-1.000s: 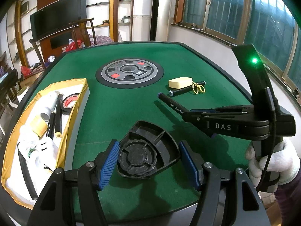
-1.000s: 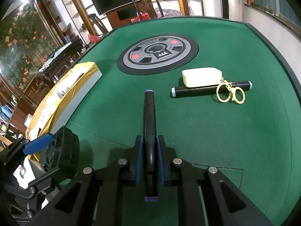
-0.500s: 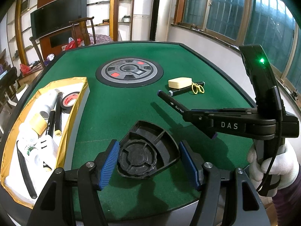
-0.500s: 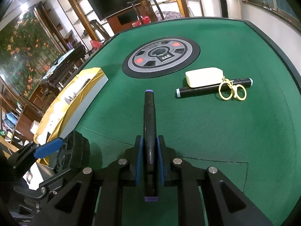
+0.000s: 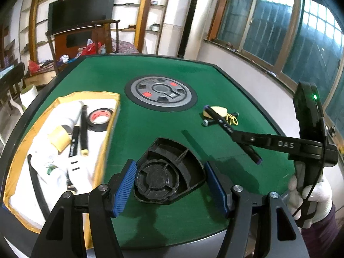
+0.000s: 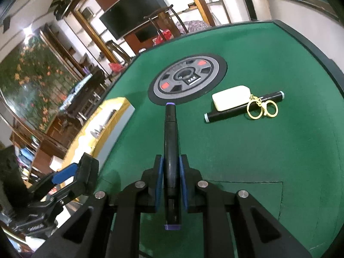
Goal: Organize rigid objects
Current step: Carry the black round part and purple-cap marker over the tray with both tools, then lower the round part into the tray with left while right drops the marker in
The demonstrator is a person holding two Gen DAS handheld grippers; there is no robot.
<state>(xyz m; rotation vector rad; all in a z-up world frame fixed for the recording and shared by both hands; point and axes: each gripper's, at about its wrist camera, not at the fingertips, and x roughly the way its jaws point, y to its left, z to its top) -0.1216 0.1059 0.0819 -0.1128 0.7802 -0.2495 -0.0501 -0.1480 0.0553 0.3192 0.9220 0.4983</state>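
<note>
My left gripper [image 5: 169, 166] is shut on a black fan-shaped plastic part [image 5: 163, 172] with a round ribbed cap, and holds it above the green table near the front edge. Its blue pads press on both sides of the part. My right gripper [image 6: 171, 161] is shut on a black marker [image 6: 171, 133] with purple ends, which points forward over the table. In the left wrist view the right gripper [image 5: 247, 138] reaches in from the right with the marker [image 5: 223, 126]. The left gripper and its part [image 6: 88, 172] show at the lower left of the right wrist view.
A gold-rimmed tray [image 5: 107, 129] at the left holds a red-and-black tape roll [image 5: 100, 119], markers and white items. A cream case [image 6: 232, 97], another black marker [image 6: 243, 107] and yellow rings [image 6: 262, 108] lie at the right. A grey round disc [image 6: 187, 78] sits mid-table.
Both grippers have risen and rolled a little while keeping their grips. In the left wrist view the right gripper's marker tip now overlaps the cream case, and the tray sits closer to the middle.
</note>
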